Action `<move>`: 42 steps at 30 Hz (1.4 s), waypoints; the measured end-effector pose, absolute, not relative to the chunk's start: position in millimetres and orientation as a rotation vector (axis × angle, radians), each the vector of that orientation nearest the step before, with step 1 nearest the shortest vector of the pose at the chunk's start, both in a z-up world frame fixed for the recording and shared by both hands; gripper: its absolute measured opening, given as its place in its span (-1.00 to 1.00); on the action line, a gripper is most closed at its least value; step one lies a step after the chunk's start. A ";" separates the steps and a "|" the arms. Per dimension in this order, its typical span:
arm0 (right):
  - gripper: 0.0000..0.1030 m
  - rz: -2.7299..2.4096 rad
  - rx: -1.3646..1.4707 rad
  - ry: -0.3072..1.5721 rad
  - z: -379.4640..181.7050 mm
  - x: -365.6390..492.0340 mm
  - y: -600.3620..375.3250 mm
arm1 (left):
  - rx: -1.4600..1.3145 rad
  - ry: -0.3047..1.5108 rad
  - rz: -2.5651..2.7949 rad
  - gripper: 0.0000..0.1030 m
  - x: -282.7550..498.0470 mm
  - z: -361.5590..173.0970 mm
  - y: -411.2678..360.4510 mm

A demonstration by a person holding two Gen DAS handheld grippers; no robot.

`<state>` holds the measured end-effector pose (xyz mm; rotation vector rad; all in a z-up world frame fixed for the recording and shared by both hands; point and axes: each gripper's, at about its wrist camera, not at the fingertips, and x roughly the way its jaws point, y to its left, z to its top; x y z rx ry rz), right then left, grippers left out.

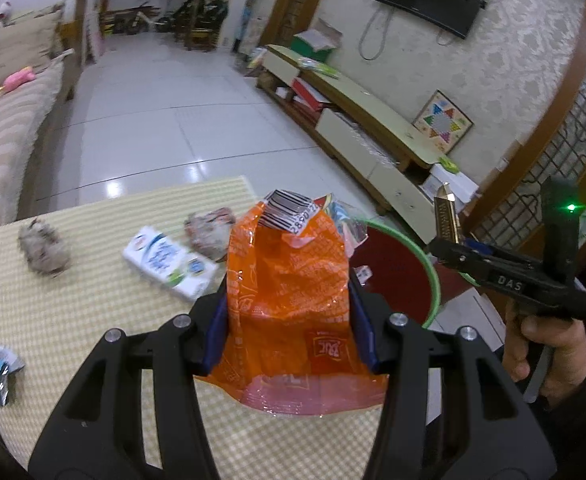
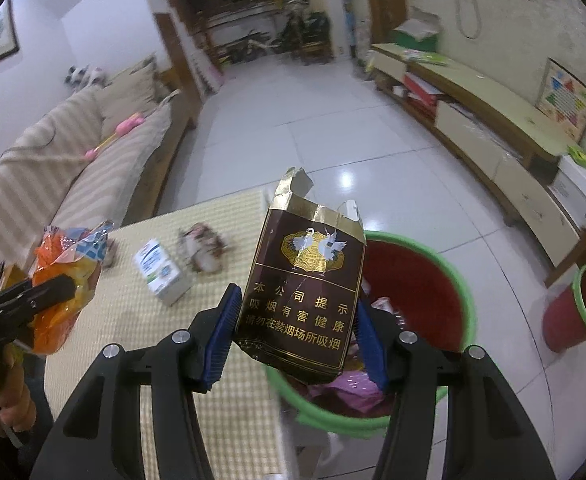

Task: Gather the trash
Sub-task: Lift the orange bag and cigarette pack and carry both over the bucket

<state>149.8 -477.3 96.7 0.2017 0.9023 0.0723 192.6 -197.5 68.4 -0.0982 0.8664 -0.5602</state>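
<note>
My left gripper [image 1: 289, 320] is shut on an orange snack wrapper [image 1: 289, 288] and holds it above the table near its right edge. My right gripper [image 2: 297, 332] is shut on a torn brown cigarette pack [image 2: 305, 280], held over the red bin with a green rim [image 2: 465, 292], which has trash inside. The bin also shows in the left wrist view [image 1: 433, 280], with the right gripper [image 1: 449, 220] above it. On the checked table mat [image 1: 93, 312] lie a white milk carton [image 1: 169, 262], two crumpled wads [image 1: 45, 250] [image 1: 209, 228] and a foil scrap [image 1: 1, 372].
A striped sofa [image 2: 73, 168] stands left of the table. A long TV cabinet [image 2: 493, 128] runs along the right wall. A second small red bin [image 2: 577, 312] sits on the floor at right. White tiled floor [image 2: 293, 140] lies beyond the table.
</note>
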 end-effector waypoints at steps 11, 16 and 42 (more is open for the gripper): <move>0.03 -0.052 0.251 0.952 77.1 153.9 -522.2 | -0.115 0.921 -0.687 -0.03 217.4 62.6 -270.0; 0.03 -0.081 0.239 0.969 70.1 156.4 -528.8 | -0.099 0.941 -0.723 -0.03 224.3 55.6 -299.7; 0.04 -0.096 0.225 1.053 50.6 168.6 -522.8 | -0.130 1.072 -0.732 -0.01 247.5 23.7 -339.9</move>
